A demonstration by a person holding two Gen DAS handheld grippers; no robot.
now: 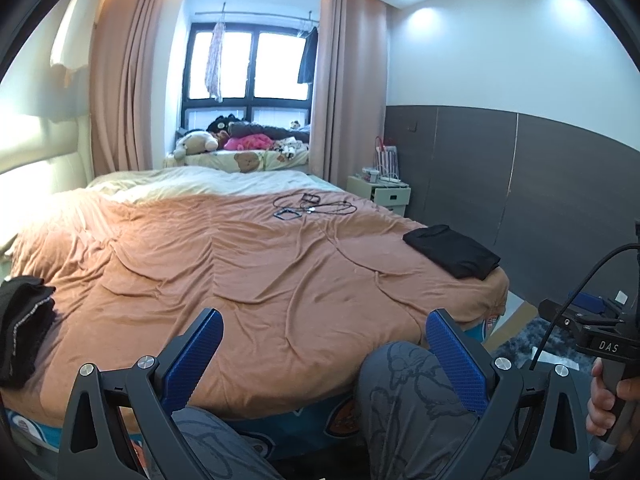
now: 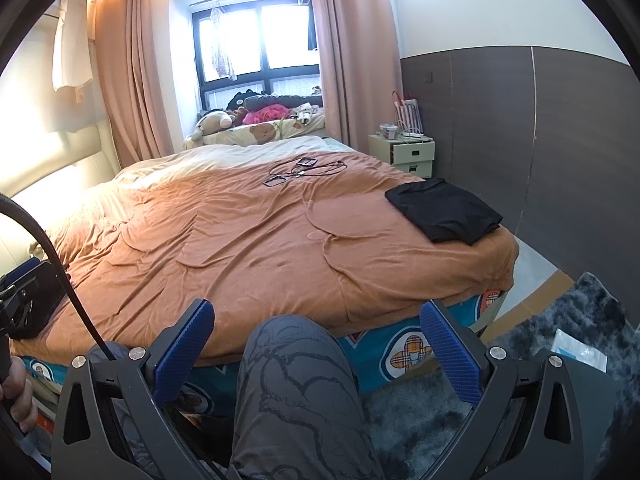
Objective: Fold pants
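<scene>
From my left gripper (image 1: 324, 360), jaws spread and empty like the right gripper (image 2: 316, 354), the crumpled dark pants (image 1: 24, 324) lie far left (nearest this hand) on the bed (image 1: 240, 264).

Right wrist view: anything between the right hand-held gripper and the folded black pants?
Only rumpled orange blanket between the open right hand-held gripper and the folded black pants. The person's knee sits between the fingers.
</scene>
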